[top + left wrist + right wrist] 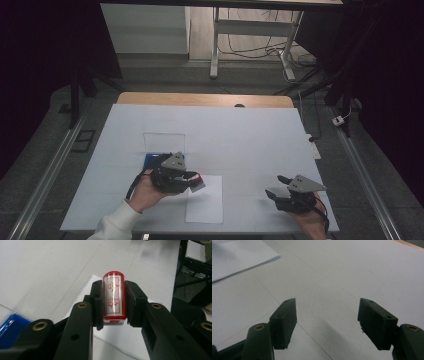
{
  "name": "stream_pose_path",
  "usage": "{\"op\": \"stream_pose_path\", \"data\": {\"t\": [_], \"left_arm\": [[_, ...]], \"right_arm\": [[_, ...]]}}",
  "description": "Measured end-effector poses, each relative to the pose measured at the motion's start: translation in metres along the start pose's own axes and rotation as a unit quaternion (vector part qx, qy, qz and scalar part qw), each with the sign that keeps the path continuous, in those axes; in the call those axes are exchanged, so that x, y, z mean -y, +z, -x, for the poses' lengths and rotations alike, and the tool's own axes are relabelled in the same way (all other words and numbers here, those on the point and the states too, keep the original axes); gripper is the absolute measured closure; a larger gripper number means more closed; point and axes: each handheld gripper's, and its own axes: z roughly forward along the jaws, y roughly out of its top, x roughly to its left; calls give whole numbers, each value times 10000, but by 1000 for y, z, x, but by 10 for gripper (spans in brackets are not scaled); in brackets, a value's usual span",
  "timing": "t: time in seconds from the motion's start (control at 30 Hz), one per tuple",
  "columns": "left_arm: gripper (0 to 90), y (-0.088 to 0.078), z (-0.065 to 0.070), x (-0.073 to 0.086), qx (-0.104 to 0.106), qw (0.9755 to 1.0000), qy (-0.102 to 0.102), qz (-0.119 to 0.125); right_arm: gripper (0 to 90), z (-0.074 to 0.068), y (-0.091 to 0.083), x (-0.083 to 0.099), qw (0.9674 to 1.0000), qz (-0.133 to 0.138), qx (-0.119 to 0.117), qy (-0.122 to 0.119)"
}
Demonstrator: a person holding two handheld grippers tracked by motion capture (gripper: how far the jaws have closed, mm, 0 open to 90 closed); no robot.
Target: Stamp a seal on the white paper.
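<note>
Clamping the red stamp (pixel 114 296) in the left gripper (pixel 192 181), long axis running along the jaws, over the paper's (pixel 206 206) upper left corner; sheet just below. Right gripper (pixel 276 189) agape, idle, farther off.

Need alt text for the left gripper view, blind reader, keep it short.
The left claw is shut on a red cylindrical stamp with red characters on its clear label, clamped between the two black jaws. Below it lies a white sheet of paper on a white table, and a blue tray sits at the lower left edge.
</note>
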Motion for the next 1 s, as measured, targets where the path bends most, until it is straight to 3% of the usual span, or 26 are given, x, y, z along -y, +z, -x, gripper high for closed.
{"op": "stream_pose_path", "data": {"t": [0.5,1.0], "left_arm": [[702,9,7,-2,80,9999,83,-29],[702,27,10,1,109,9995,159,-253]], "right_arm": [[309,0,1,0,10000,-2,-37,4],[310,0,1,1,10000,-4,-53,18]]}}
